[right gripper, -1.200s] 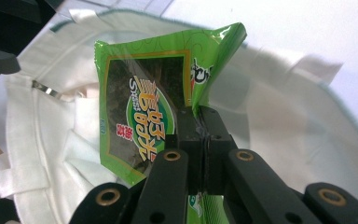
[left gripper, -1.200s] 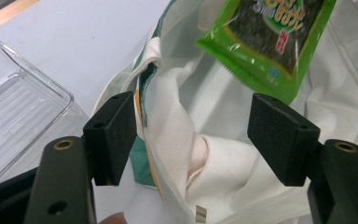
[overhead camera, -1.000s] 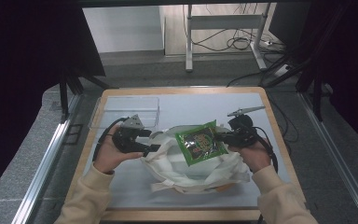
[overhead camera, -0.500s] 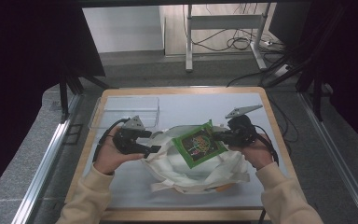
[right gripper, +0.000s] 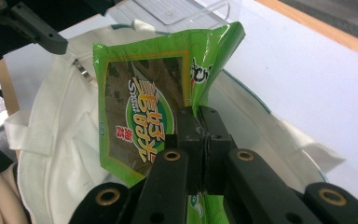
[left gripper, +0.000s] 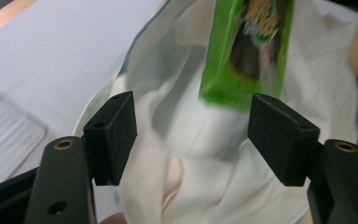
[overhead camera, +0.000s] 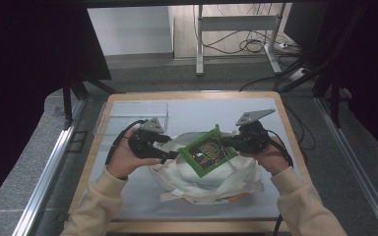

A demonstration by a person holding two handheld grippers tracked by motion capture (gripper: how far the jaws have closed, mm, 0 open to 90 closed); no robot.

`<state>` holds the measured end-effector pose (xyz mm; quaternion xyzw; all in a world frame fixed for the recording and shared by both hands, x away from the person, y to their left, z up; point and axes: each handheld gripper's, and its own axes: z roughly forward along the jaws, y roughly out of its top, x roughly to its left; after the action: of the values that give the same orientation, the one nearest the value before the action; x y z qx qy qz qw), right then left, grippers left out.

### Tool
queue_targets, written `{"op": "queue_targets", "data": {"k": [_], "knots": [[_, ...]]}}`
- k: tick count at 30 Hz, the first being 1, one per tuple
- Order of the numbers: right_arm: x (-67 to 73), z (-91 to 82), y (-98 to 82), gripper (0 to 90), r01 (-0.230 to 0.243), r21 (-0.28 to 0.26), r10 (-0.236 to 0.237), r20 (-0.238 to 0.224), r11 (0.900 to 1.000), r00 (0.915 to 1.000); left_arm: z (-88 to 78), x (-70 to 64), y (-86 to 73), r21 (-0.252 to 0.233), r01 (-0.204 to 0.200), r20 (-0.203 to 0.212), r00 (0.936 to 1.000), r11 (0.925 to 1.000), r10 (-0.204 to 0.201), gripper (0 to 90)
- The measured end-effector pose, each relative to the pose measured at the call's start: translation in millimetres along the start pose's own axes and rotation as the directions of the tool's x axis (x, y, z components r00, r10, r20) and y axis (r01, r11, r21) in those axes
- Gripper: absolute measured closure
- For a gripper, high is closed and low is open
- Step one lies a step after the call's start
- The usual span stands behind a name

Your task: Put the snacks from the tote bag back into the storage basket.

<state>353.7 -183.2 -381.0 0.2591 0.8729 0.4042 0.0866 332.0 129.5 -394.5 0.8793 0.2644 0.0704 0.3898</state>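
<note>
Snack packet point(overhead camera: 207, 152) is pinched by the right tongs point(overhead camera: 225, 143) above the cloth bag point(overhead camera: 211, 178); left tongs point(overhead camera: 173, 147) are spread; it could snag on the bag's rim.

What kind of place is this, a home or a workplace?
Probably a lab or test room rather than a home. A wooden-edged table stands in a dark metal frame, loose cables lie on the floor behind it, and a person works with hand-held grippers over a white cloth bag.
</note>
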Motion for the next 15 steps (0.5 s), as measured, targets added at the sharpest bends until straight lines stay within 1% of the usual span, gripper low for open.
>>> {"op": "queue_targets", "data": {"k": [1,2,4,6,8,9,10,13,15], "knots": [[2.6,-0.5,0.8,87.8,0.014,-0.001,-0.014,-0.003,1.000,0.9999,2.1,-0.1,3.6,0.005,-0.004,0.011,0.9999,1.0000,0.004,33.5],[2.6,-0.5,0.8,87.8,0.014,-0.001,-0.014,-0.003,1.000,0.9999,4.9,-0.5,6.6,0.010,-0.006,0.014,0.9999,0.9999,0.006,33.5],[4.9,-0.6,1.9,87.7,0.047,-0.006,-0.048,-0.007,0.999,0.9988,10.8,-0.6,11.3,0.036,-0.020,0.023,0.9995,0.9992,0.020,34.3],[5.8,-0.8,2.6,87.7,0.049,-0.006,-0.049,-0.007,0.999,0.9988,17.0,-0.7,14.2,0.052,-0.030,0.042,0.9987,0.9982,0.028,34.7],[6.6,-0.7,4.1,87.7,0.064,-0.013,-0.064,-0.009,0.998,0.9979,22.2,-0.3,15.7,0.064,-0.036,0.053,0.9980,0.9973,0.032,35.6],[7.8,-0.6,6.2,87.7,0.078,-0.016,-0.078,-0.011,0.997,0.9969,24.4,0.2,16.2,0.068,-0.036,0.052,0.9982,0.9971,0.032,36.1],[7.8,-0.6,6.2,87.7,0.078,-0.016,-0.078,-0.011,0.997,0.9969,26.3,0.7,16.5,0.072,-0.034,0.052,0.9982,0.9968,0.030,36.1],[10.6,1.4,9.8,87.5,0.115,-0.021,-0.115,-0.017,0.993,0.9932,30.3,2.2,16.5,0.085,-0.036,0.079,0.9965,0.9957,0.029,38.3],[13.0,3.6,12.3,87.5,0.136,-0.022,-0.136,-0.021,0.990,0.9905,32.1,2.8,15.9,0.098,-0.044,0.099,0.9945,0.9942,0.034,41.5]]}}
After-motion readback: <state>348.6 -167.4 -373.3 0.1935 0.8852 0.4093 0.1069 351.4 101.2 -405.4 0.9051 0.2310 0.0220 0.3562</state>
